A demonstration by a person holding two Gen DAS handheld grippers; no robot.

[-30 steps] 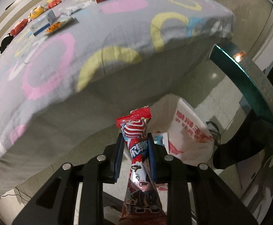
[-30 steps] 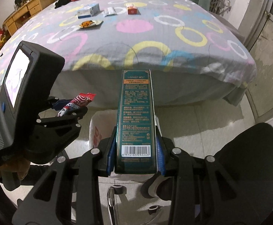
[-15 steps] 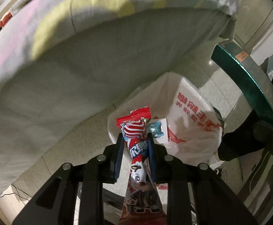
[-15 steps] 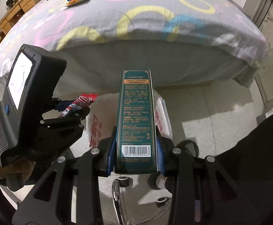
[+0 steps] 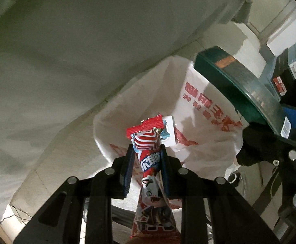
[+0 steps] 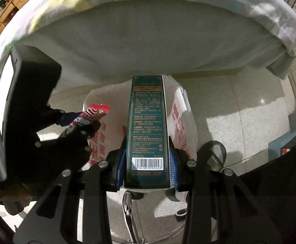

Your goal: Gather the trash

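Both grippers hang over a white plastic bag with red lettering that stands open on the pale tiled floor just beside the foot of a bed, whose grey sheet with coloured rings drapes down its side. The left gripper is clamped on a red-and-white snack wrapper, and the right gripper pinches a tall dark green box with a barcode at its near end. A small white packet already lies inside the bag, and a wooden dresser stands at the room's far left.

Bag mouth open below, bed close behind

The white plastic bag gapes beneath both held items; the bed overhangs its far edge; a small carton lies inside.
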